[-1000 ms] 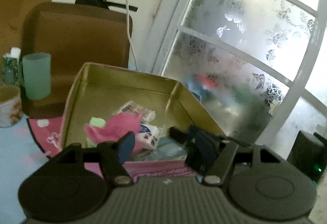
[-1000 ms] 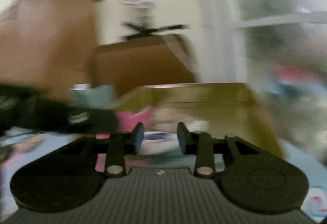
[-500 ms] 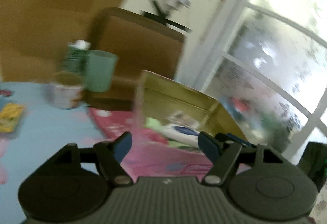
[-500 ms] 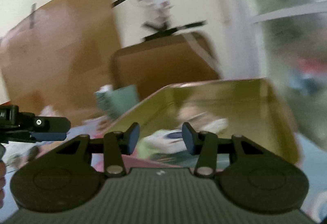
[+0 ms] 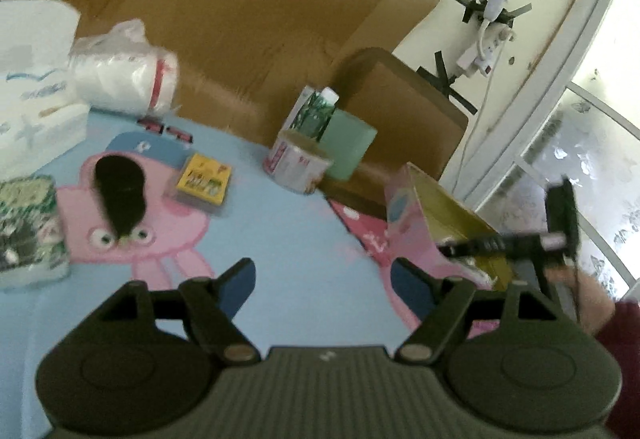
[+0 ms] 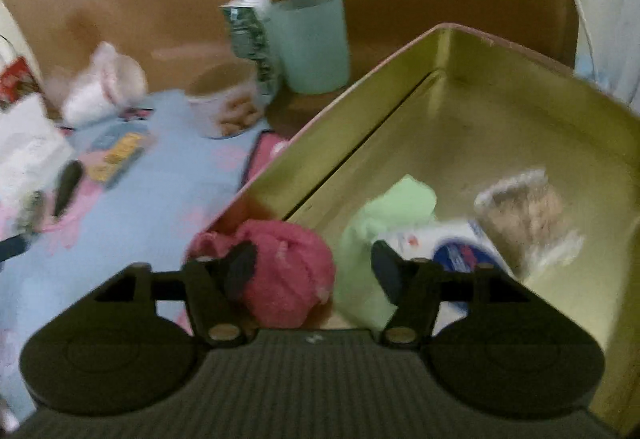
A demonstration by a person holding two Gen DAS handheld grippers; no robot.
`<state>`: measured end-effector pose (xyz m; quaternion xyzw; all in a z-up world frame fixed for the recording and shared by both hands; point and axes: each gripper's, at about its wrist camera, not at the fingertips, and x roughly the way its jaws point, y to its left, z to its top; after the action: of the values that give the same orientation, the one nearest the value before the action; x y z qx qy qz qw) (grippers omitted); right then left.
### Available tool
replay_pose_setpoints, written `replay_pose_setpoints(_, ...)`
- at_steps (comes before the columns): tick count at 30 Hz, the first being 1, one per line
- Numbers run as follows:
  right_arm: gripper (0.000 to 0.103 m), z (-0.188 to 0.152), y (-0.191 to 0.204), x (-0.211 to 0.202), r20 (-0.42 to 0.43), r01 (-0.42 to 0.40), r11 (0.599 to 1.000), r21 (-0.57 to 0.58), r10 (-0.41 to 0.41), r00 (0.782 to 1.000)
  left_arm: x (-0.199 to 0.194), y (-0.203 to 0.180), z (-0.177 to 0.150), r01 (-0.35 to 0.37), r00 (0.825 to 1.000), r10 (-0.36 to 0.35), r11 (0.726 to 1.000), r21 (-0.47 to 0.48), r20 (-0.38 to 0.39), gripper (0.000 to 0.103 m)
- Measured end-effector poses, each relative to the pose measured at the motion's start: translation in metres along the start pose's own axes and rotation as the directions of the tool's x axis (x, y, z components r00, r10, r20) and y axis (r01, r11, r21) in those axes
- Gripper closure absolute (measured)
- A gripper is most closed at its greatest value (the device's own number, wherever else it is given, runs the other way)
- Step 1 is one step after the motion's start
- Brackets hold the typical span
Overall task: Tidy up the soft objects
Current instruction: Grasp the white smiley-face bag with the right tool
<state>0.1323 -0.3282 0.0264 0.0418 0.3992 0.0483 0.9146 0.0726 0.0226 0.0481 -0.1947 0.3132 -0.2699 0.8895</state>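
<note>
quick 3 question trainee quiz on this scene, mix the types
1. True or false: the left gripper holds a soft item.
2. What lies nearest between the right gripper's fingers? A) pink cloth B) green cup C) yellow pack
3. Fill in: the green cloth lies inside the gold ___.

Key: 1 false, its jaws are open and empty; 2 A; 3 box.
</note>
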Motion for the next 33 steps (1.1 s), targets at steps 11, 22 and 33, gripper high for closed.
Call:
replay_pose_setpoints(11,0.034,-0.033,0.026,-0.080,0.452,0.293,0.956,-0.002,-0.261,0.853,-0.005,-0.006,-0.025,0.090,0.991,-0.083,0.994,0.068,-0.105,0.025)
replay_pose_setpoints(22,0.015,-0.198,0.107,-0.080,0.257,-0.100,0.939,-0.330,0.191,0.947,0.010,-0.021,-0.054,0.222,0.930,-0.206,0.975,0.019,-0.303,0.018)
replay_pose_setpoints(33,0.028,-0.192,0.132,-0.062,0.319,-0.115,0.959,-0.260,0.198,0.927,0.009,-0.028,-0.049,0.179,0.953,-0.170,0.984,0.013,-0.251,0.015)
